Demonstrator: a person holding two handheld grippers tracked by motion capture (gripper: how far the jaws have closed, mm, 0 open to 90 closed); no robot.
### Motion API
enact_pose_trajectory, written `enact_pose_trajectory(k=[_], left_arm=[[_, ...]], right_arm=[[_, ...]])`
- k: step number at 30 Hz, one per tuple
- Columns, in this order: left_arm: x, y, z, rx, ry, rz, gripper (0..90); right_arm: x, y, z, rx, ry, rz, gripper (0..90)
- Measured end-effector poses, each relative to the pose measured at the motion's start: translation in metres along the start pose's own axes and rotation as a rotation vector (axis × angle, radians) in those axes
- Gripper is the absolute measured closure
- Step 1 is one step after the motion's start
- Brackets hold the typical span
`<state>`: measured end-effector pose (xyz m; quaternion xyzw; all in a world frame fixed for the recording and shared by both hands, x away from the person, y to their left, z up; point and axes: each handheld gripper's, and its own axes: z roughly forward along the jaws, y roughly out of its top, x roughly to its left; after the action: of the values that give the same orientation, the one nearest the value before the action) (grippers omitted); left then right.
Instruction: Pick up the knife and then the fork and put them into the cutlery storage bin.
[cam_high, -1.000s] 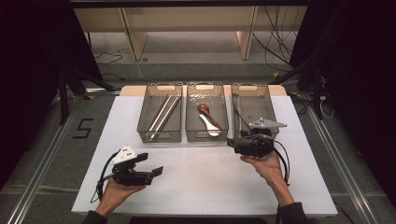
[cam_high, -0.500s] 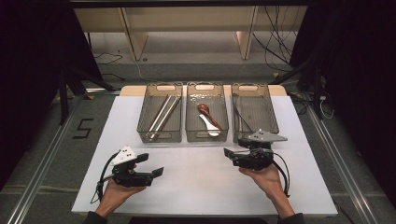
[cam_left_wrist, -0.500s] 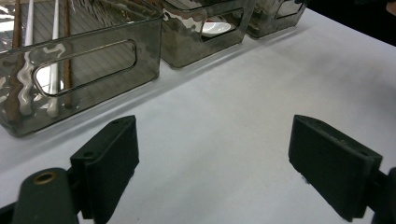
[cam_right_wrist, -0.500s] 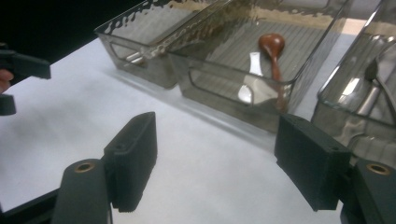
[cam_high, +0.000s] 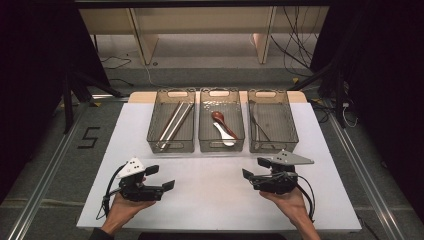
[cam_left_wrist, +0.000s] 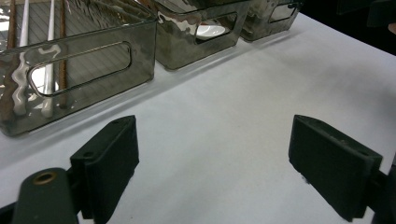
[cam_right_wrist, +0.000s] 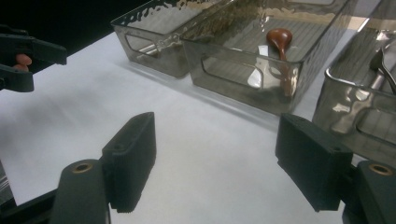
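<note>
Both my tongs are sitting low over the white counter right now, on my side of the middle bin, which I'll use as the reference. Left tongs are off toward the chopstick bin side, right tongs toward the fork bin side. Both are spread wide open with nothing between the pads, just bare counter showing in each gripper view.

The middle bin holds a brown spoon lying over a white spoon, roughly in its centre. Chopsticks lie lengthwise in their bin, well apart from the spoons.

What I'd worry about: those bin walls are tall and see-through, so coming in low from here I could easily clip the near rim and shove the whole bin back. And since the spoons overlap, grabbing one could drag or flip the other.
</note>
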<state>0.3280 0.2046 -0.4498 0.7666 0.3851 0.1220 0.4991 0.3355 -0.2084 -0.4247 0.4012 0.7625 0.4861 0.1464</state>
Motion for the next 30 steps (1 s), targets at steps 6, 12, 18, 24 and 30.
enact_pose_trajectory(k=[6,12,18,24,30], left_arm=[[-0.001,0.0,-0.001,0.008,-0.008,0.006,15.5],[-0.003,-0.002,-0.001,0.009,-0.014,0.008,15.5],[-0.006,-0.004,-0.001,0.008,-0.02,0.007,15.5],[-0.007,-0.005,-0.002,0.015,-0.032,0.012,15.5],[-0.007,-0.005,-0.001,0.012,-0.03,0.01,15.4]], right_arm=[[0.0,-0.012,-0.007,-0.004,-0.006,0.002,27.9],[0.003,-0.021,-0.015,-0.015,-0.018,-0.016,24.3],[0.002,-0.028,-0.02,-0.027,-0.022,-0.009,23.6],[0.001,-0.033,-0.023,-0.028,-0.027,0.002,23.6],[0.001,-0.033,-0.024,-0.033,-0.029,0.007,23.6]])
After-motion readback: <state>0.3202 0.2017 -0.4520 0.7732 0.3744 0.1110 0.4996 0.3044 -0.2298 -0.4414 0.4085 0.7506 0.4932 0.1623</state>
